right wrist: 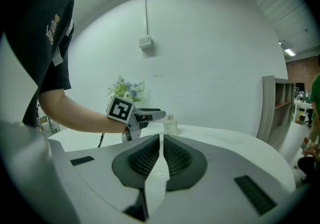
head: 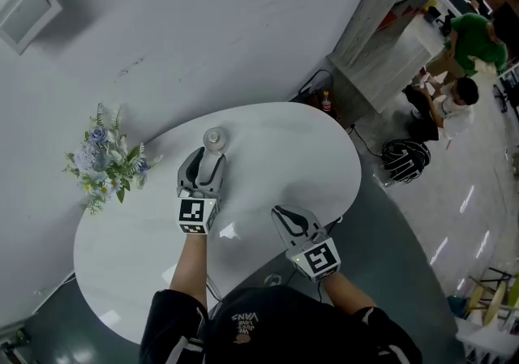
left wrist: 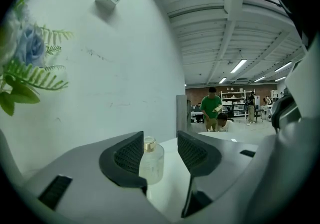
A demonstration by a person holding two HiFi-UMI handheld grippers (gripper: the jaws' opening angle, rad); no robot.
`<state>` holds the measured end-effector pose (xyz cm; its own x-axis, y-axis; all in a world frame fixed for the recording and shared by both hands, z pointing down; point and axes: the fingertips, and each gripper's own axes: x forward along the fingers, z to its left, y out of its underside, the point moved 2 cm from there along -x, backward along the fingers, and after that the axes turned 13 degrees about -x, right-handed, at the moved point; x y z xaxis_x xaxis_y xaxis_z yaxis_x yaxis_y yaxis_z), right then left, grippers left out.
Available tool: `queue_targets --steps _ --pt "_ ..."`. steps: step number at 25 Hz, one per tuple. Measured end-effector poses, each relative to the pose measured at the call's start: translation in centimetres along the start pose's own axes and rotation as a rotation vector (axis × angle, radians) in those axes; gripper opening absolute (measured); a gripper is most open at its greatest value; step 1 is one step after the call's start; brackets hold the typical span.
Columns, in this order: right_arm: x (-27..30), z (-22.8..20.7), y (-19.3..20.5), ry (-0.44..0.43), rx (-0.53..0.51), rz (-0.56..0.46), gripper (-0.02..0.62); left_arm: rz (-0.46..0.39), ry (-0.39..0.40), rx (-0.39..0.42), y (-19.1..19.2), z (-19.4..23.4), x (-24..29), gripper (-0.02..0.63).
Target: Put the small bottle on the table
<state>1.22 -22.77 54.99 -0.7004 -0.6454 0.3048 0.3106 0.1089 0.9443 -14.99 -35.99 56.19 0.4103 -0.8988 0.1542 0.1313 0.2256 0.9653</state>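
Observation:
A small clear glass bottle with a gold neck stands upright on the round white table, near its far edge. My left gripper hovers just short of it, jaws open, with no pad touching it. In the left gripper view the bottle shows in the gap between the spread fingers, a little beyond their tips and nearer the left one. My right gripper is over the table's near right side, shut and empty. The right gripper view shows its pads pressed together, and further off the bottle and the left gripper.
A bunch of blue and white artificial flowers sits at the table's left edge. The white wall runs close behind the table. On the floor to the right are a grey cabinet, a dark bag, a small red bottle and two people.

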Motion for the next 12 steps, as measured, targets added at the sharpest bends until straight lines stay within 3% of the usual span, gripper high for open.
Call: queue_targets --steps 3,12 --pt "-0.9 0.4 -0.2 0.007 -0.021 -0.025 0.057 0.007 0.012 0.000 -0.4 -1.2 -1.6 0.212" --pt "-4.5 2.6 -0.4 0.033 0.008 -0.036 0.057 -0.021 0.005 0.042 -1.4 -4.3 -6.7 0.061"
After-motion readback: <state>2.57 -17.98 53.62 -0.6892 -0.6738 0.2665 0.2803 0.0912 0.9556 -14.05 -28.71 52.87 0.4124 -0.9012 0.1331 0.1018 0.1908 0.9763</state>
